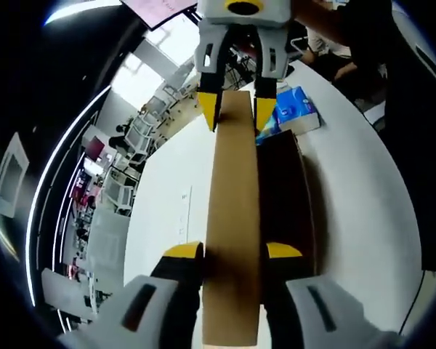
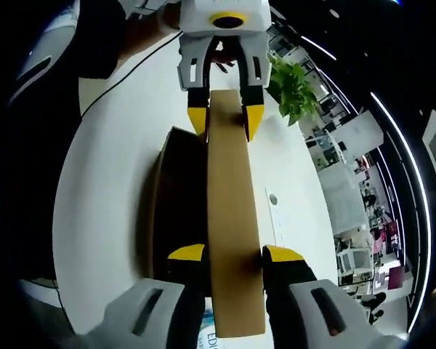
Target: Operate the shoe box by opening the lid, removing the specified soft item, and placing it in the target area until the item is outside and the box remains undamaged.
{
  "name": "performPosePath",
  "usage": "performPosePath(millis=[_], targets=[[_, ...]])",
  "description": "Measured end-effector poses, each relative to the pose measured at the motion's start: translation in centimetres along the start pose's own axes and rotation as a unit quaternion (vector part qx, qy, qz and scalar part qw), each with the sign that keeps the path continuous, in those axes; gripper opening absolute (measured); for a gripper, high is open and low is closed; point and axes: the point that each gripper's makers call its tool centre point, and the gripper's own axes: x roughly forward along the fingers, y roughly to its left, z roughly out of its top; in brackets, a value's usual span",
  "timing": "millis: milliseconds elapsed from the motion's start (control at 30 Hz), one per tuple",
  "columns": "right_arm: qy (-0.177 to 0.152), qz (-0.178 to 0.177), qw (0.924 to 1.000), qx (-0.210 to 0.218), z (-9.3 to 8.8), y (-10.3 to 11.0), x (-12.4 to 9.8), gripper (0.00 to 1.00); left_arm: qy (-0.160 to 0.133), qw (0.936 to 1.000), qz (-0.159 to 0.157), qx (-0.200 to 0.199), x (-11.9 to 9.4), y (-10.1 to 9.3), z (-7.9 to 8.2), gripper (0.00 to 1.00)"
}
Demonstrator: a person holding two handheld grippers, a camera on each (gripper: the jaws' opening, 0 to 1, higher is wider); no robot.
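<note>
Both ends clamped

Now the left gripper [image 1: 232, 253] and right gripper [image 2: 232, 254] each pinch an opposite end of the brown cardboard lid [image 1: 232, 218], raised over the open shoe box [image 1: 287, 196] on the white table [image 1: 349, 211]

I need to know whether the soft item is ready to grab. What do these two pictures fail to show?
- Box interior: dark shadow in both views, contents unreadable.
- Soft item: cannot be made out.
- Lid: near end hidden between left gripper jaws.
- Blue packet: print too small; right gripper partly covers it.
</note>
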Motion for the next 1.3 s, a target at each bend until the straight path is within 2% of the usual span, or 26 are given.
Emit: performPosePath(millis=[200,433,600,733,1300], targets=[[-0.003,0.004,1.0000,-0.001,0.4,0.4,0.0,0.29,0.002,1.0000,0.002,-0.005,-0.3,-0.2,-0.6,0.32],[-0.002,0.012,0.9999,-0.001,-0.1,0.8,0.1,0.30,0.009,0.9999,0.007,0.007,-0.2,-0.4,-0.7,0.32],[-0.006,0.004,0.9997,-0.022,-0.1,1.3,0.4,0.30,0.016,0.9998,0.015,0.001,0.0,-0.7,-1.0,0.32],[-0.016,0.002,0.9996,-0.024,0.0,1.6,0.6,0.30,0.010,0.9998,0.019,-0.003,-0.1,-1.2,-1.2,0.31],[-0.015,-0.027,0.9986,-0.044,0.2,2.6,1.2,0.30,0.009,0.9977,0.061,0.028,-0.1,-2.1,-1.8,0.31]])
